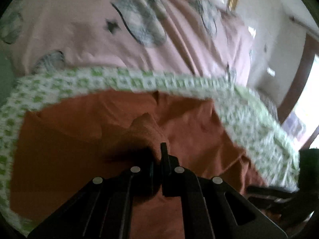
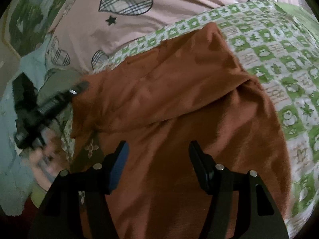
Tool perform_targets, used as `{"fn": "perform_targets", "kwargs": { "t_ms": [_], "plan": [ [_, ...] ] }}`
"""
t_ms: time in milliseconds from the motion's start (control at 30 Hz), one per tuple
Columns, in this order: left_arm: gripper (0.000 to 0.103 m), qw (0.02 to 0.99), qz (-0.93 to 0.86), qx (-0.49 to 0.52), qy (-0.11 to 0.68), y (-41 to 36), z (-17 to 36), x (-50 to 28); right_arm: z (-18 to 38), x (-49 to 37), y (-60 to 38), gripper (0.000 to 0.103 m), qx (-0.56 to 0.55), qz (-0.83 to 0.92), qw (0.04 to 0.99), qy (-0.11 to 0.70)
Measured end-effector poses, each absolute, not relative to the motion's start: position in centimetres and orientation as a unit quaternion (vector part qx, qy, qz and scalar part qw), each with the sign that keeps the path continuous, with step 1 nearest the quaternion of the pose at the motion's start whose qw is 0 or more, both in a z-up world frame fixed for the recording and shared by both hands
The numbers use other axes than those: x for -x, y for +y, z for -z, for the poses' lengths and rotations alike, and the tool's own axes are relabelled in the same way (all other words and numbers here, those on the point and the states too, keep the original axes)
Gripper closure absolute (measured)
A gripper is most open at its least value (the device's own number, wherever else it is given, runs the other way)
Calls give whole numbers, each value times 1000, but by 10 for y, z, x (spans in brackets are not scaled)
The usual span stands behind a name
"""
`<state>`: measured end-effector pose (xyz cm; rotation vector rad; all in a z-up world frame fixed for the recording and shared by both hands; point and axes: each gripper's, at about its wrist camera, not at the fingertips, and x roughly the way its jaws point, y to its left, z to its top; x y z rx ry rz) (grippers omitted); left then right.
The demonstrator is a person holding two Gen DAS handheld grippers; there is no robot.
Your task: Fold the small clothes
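Note:
A rust-orange garment (image 2: 169, 99) lies on a green-and-white checked cloth (image 2: 279, 63), with its upper part folded over the lower part. My left gripper (image 1: 157, 153) is shut on a bunched edge of the orange garment (image 1: 79, 149); it also shows at the left of the right wrist view (image 2: 65, 97), blurred. My right gripper (image 2: 157, 155) is open and empty, hovering just above the lower part of the garment.
A pink sheet (image 2: 123, 29) with plaid hearts and stars lies beyond the checked cloth (image 1: 139, 79). Pale blue fabric (image 2: 12, 119) is at the left edge. A wall and a window frame (image 1: 299, 91) are at the right of the left wrist view.

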<state>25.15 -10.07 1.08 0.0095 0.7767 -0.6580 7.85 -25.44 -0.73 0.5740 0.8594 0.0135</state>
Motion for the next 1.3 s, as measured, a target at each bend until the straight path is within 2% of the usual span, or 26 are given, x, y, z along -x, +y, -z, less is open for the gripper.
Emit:
{"fn": "perform_targets", "kwargs": {
  "t_ms": [67,133,167,200,233,267,300,400,500,600,800,1000,1067,1100,1300],
  "plan": [
    [97,862,313,-14,399,-109,6,-253,10,-78,-261,39,-288,-2,867,408],
    [91,855,315,-10,412,-111,14,-250,12,-79,-266,39,-300,-1,863,406],
    [82,854,315,-9,414,-108,17,-253,12,-79,-268,39,-306,-1,862,404],
    [67,854,315,-9,415,-106,17,-250,13,-80,-269,39,-310,-2,862,401],
    [58,857,310,-11,412,-101,16,-244,14,-82,-270,39,-313,-3,862,399],
    [43,861,301,-12,409,-94,14,-240,15,-85,-271,39,-317,-3,861,398],
    [41,865,296,-11,406,-90,13,-238,16,-88,-271,39,-321,-4,860,396],
    [41,869,283,15,406,-58,8,-225,17,-104,-268,40,-321,-12,862,392],
    [41,881,250,27,401,-22,6,-212,20,-126,-263,47,-326,-36,860,392],
    [41,895,193,24,401,13,9,-203,25,-154,-257,49,-332,-54,854,398],
    [41,892,82,51,442,83,34,-213,44,-211,-243,49,-340,-76,836,424],
    [41,880,56,75,465,104,53,-231,67,-253,-234,50,-349,-83,823,440],
    [41,881,54,71,465,100,54,-234,66,-258,-234,79,-358,-94,822,433],
    [41,882,54,68,463,98,55,-236,63,-259,-234,99,-359,-98,822,431],
    [45,884,57,73,458,85,51,-253,3,-208,-269,99,-379,-87,868,308]
  ]
}}
